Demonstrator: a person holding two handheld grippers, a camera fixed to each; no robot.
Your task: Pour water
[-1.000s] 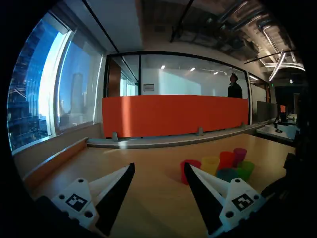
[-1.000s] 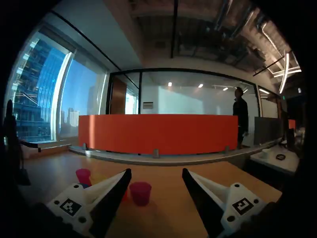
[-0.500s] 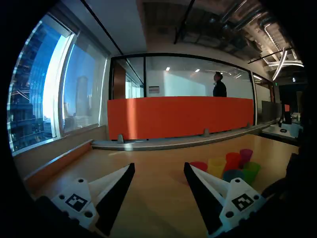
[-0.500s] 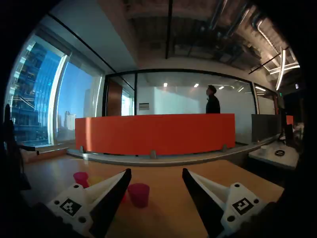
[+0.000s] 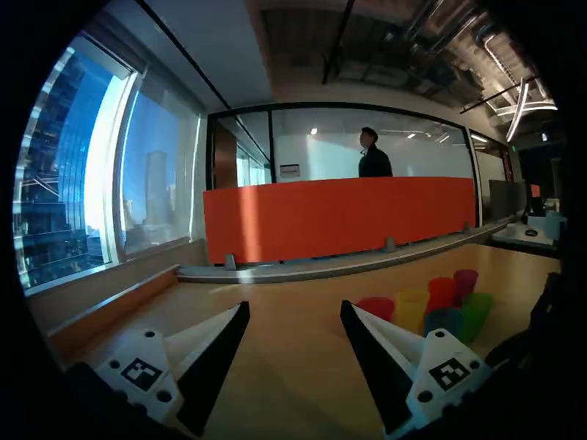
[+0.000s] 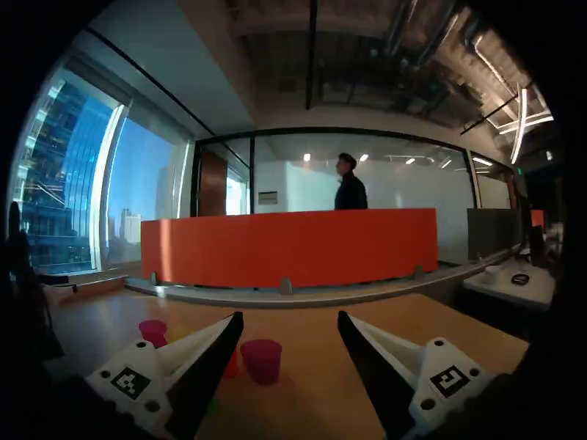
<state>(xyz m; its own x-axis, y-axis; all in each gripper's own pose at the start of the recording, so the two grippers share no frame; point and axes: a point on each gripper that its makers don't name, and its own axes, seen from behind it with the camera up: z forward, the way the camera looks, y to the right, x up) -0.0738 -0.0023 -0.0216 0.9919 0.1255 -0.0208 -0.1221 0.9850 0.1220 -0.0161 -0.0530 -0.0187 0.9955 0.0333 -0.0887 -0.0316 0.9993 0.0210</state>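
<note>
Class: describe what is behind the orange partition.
A person stands behind the orange partition; head and shoulders show, the rest is covered. A glass wall rises farther back.

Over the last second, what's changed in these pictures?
The person behind the orange partition wall has walked to the left in both views. The left gripper seems to have turned slightly left, so the cluster of coloured plastic cups slid right in its view. Unchanged: the left gripper and the right gripper are open and empty, and the cups stand on the wooden table.
</note>
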